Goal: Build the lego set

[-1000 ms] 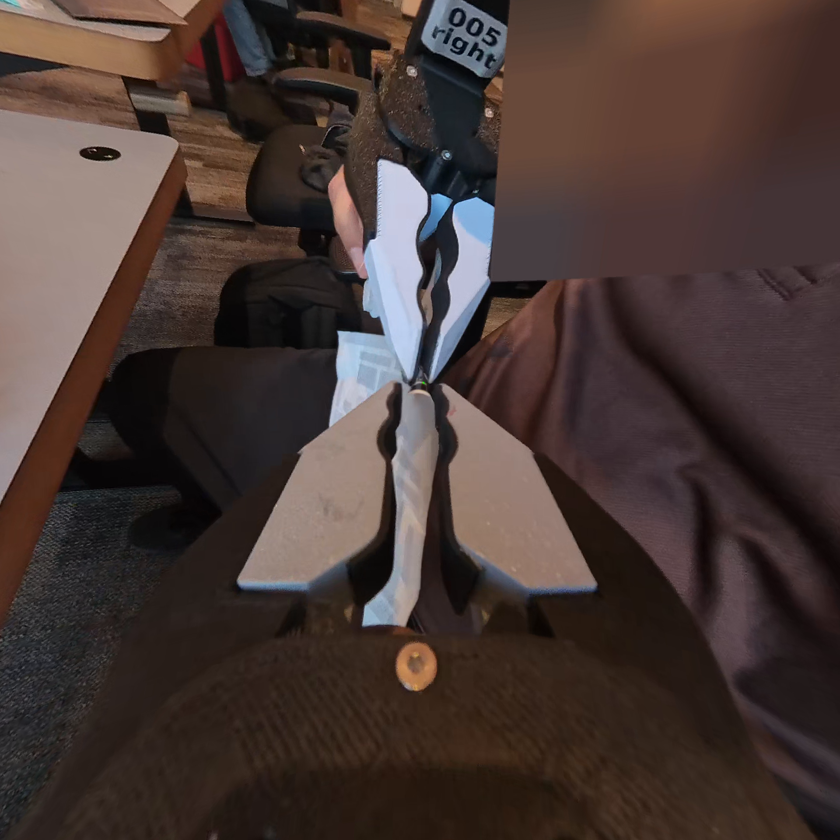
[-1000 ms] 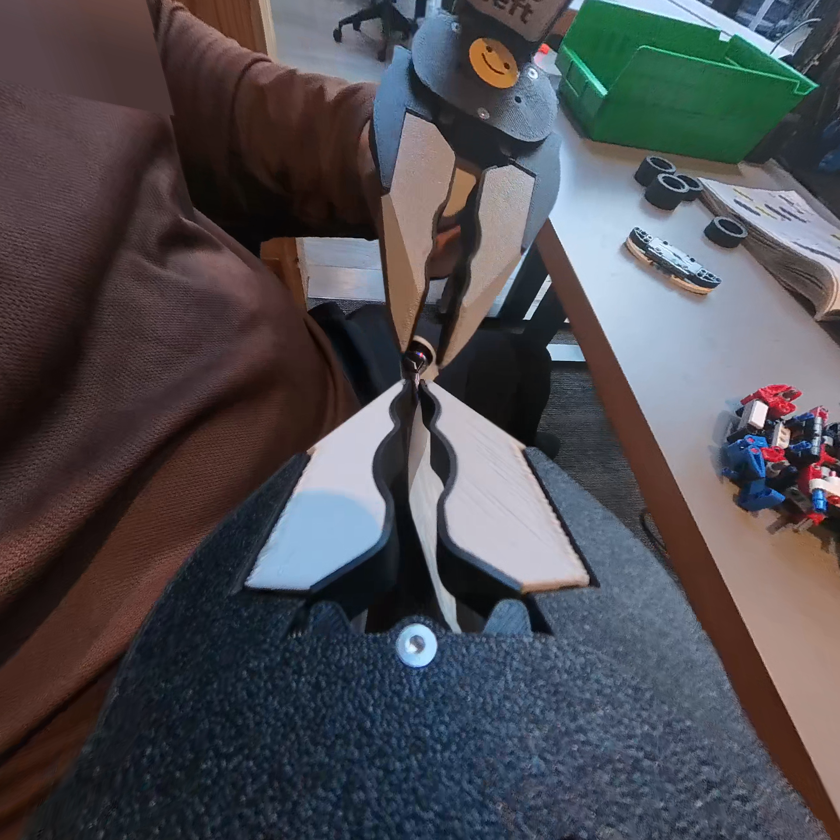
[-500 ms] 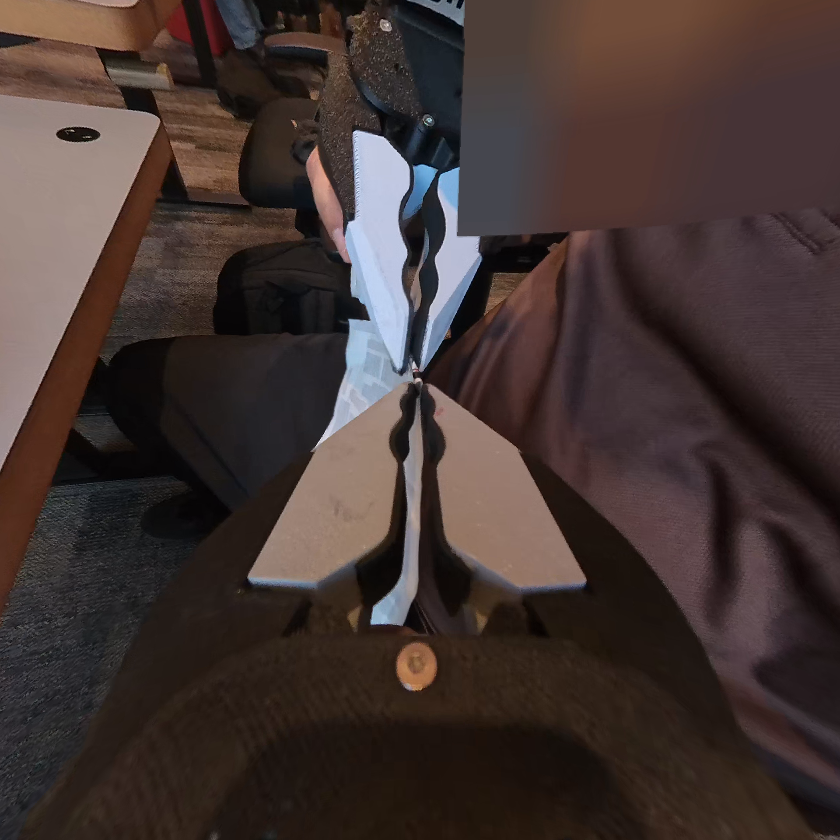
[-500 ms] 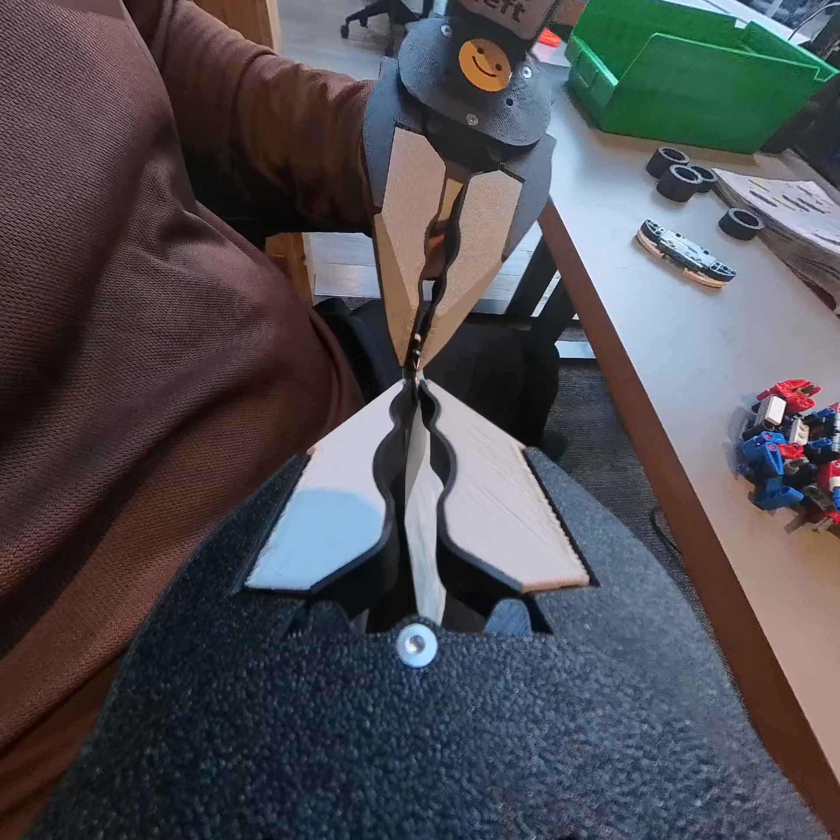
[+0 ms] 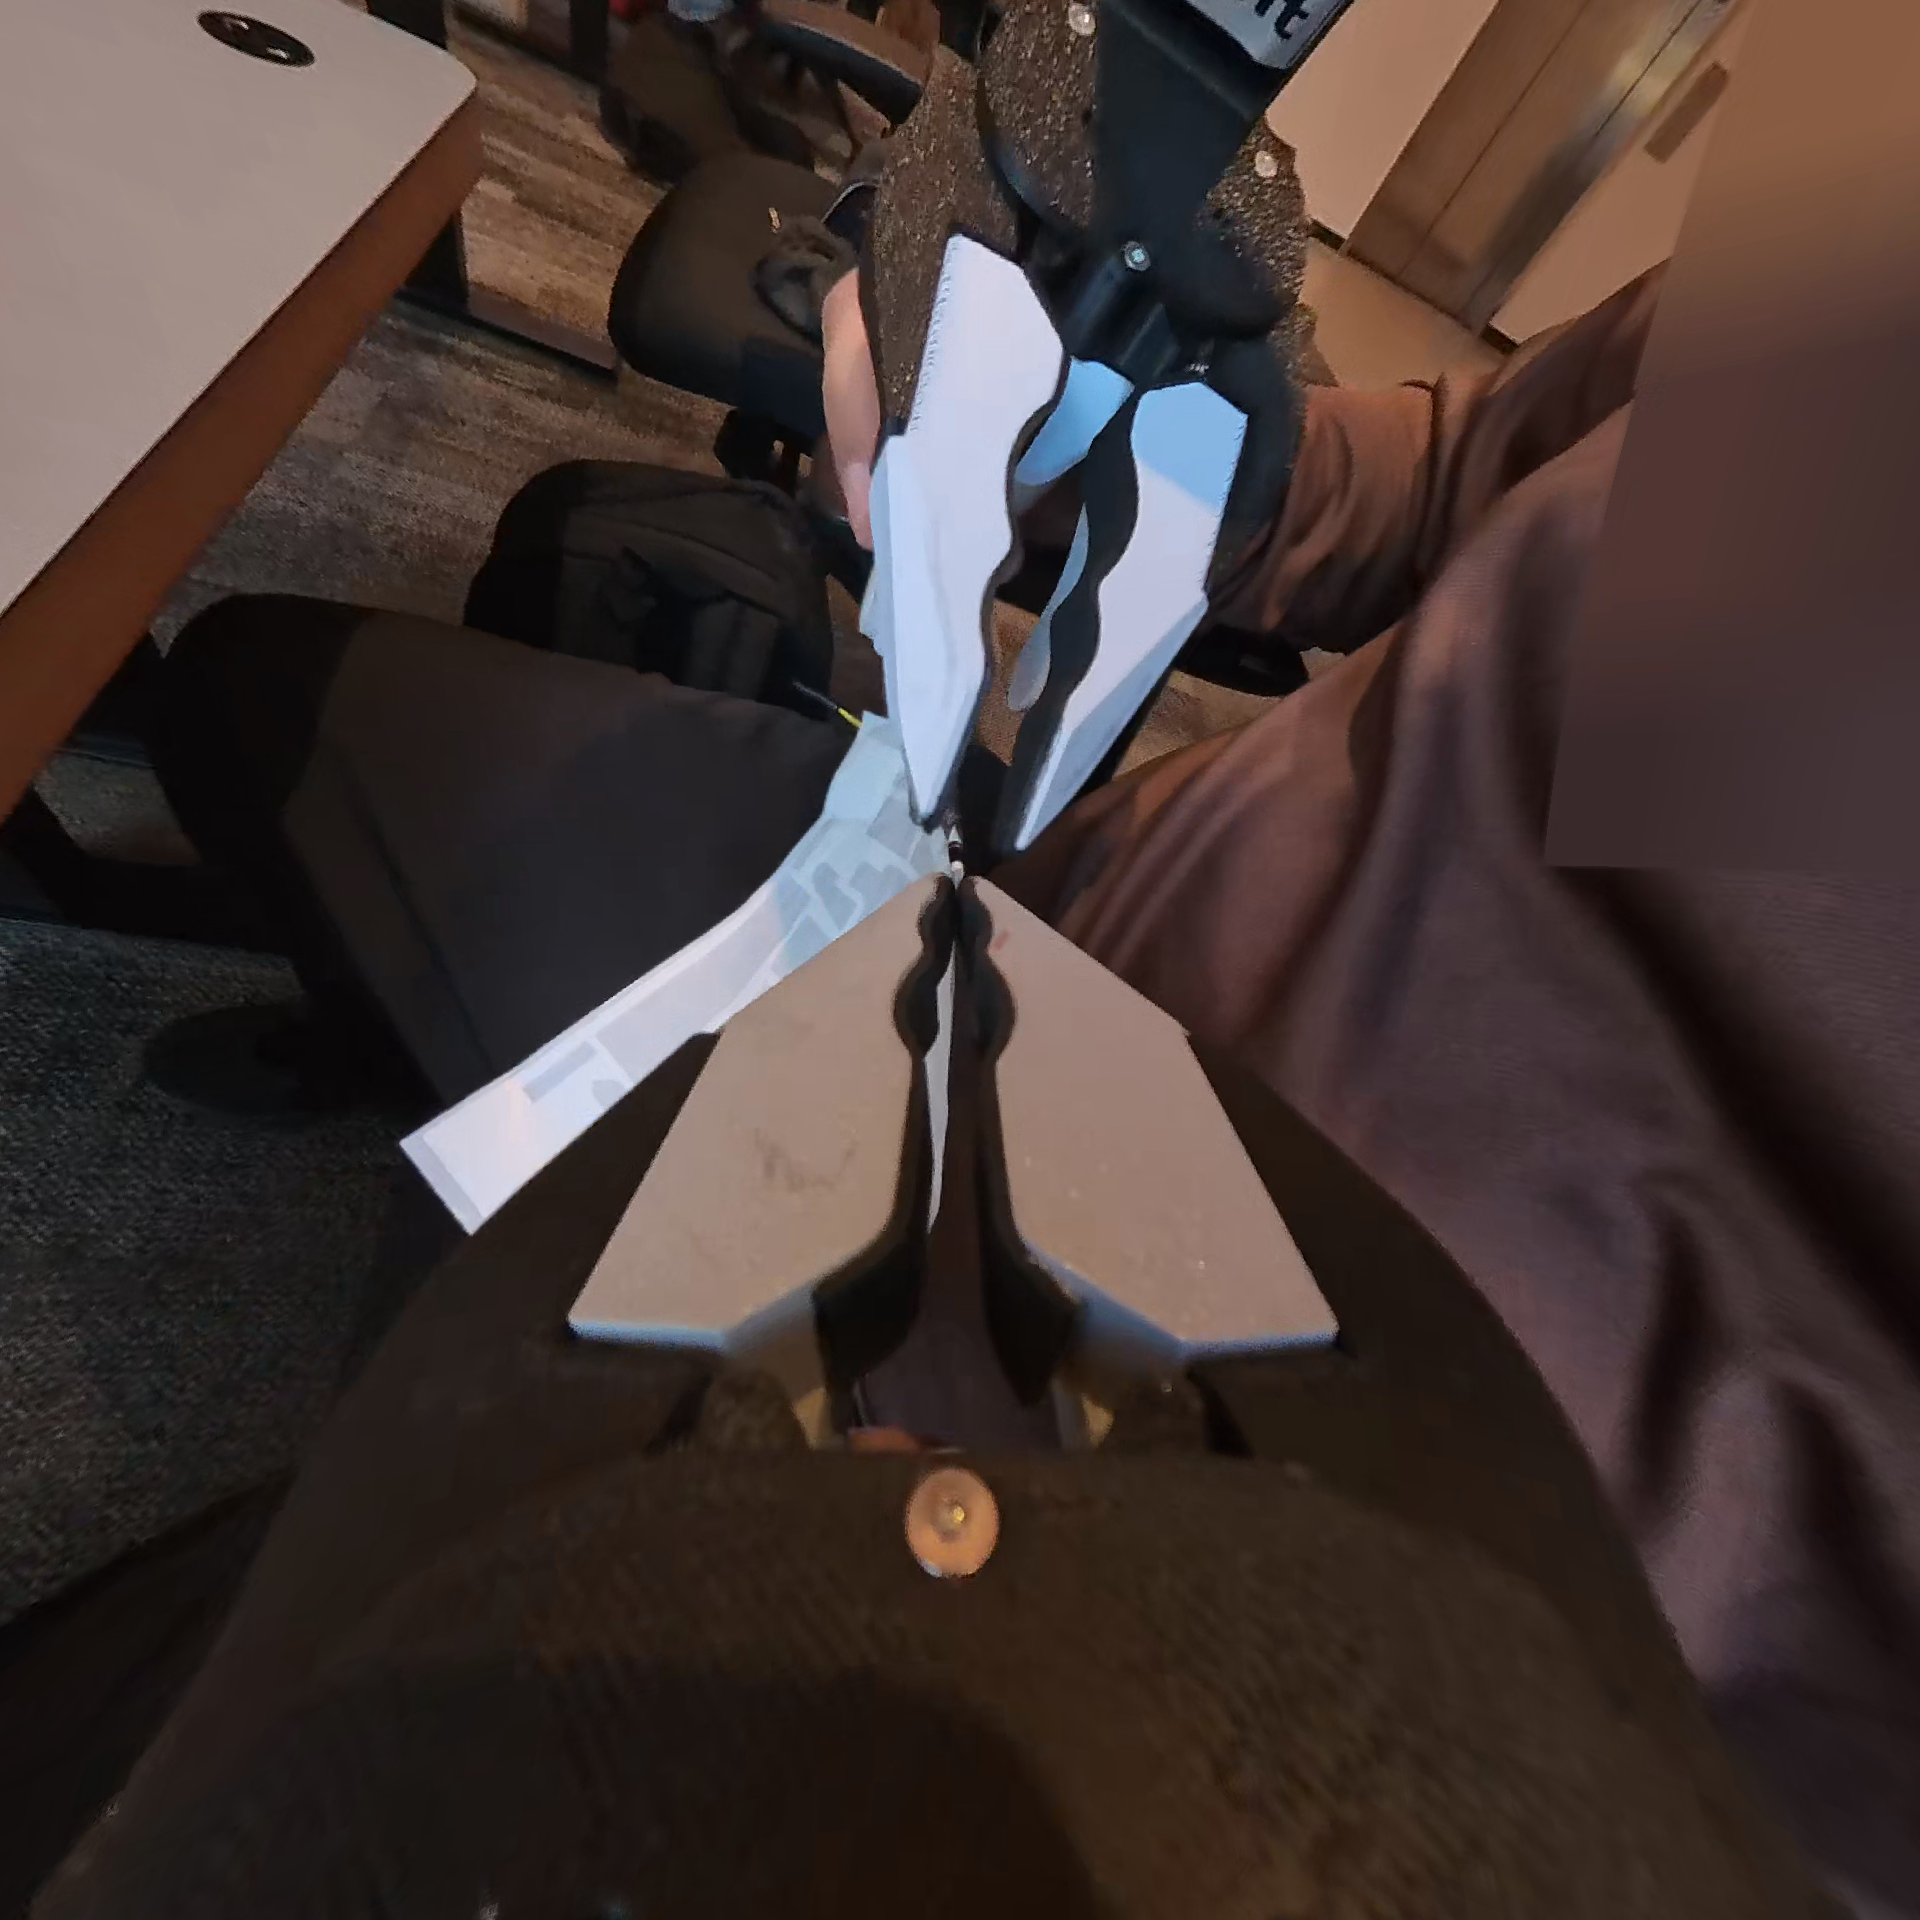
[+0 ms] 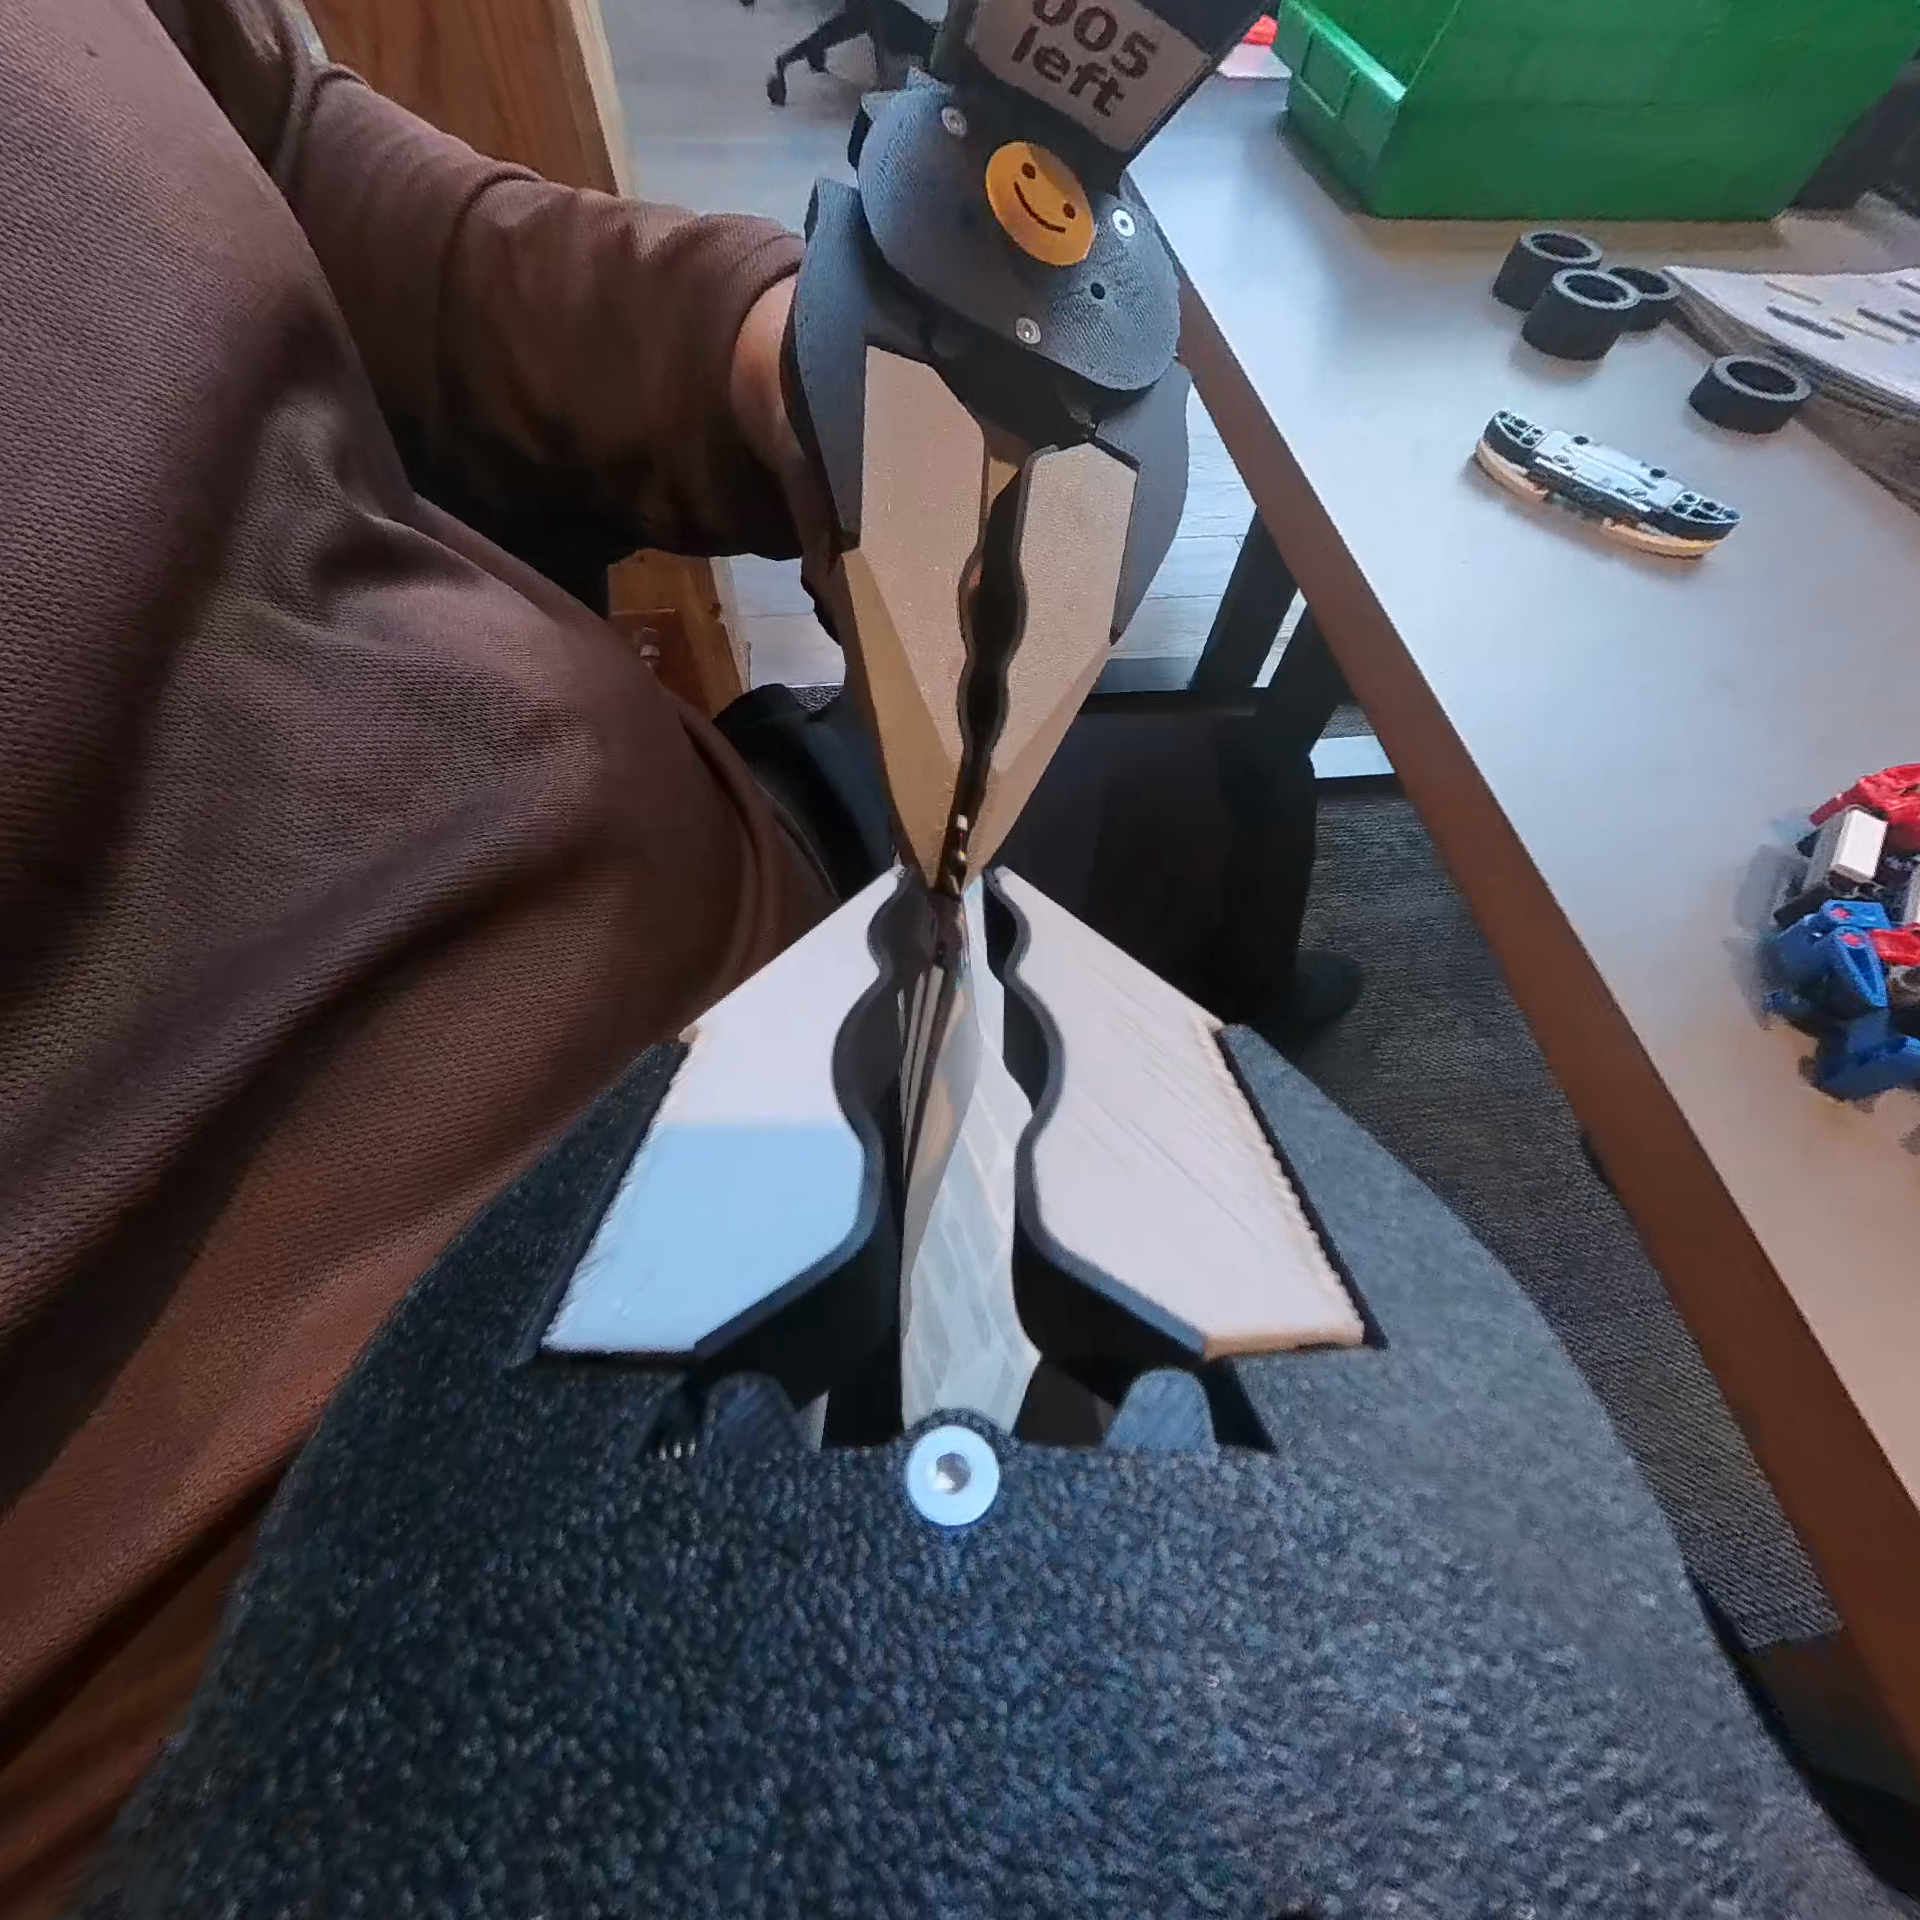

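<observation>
Both pairs of jaws are pressed nearly together, tip to tip over the person's lap: the left gripper [image 5: 954,883] and the right gripper [image 6: 940,902] each pinch what looks like one small lego piece [image 6: 954,836] between them, though it is too tiny and too hidden to say what kind of part it is or which jaws truly bear it. A printed sheet [image 5: 644,1049], perhaps a sticker sheet or an instruction leaf, lies on the lap just under the tips and shows through the gap of the right gripper. The rest of the set is well apart on the table [image 6: 1507,665]: a red and blue partial build [image 6: 1860,935] near the edge, a flat dark assembly [image 6: 1605,483], loose black tyres [image 6: 1584,312] beside a booklet [image 6: 1829,332], and a green bin [image 6: 1600,114] behind. The step in hand seems to be a hand-over or a joining of tiny parts in mid-air. To do it well, keep both tools on one line, squeeze with one before easing the other, and work low over the lap — a dropped part would be hard to find on the dark carpet [image 5: 177,1195].
</observation>
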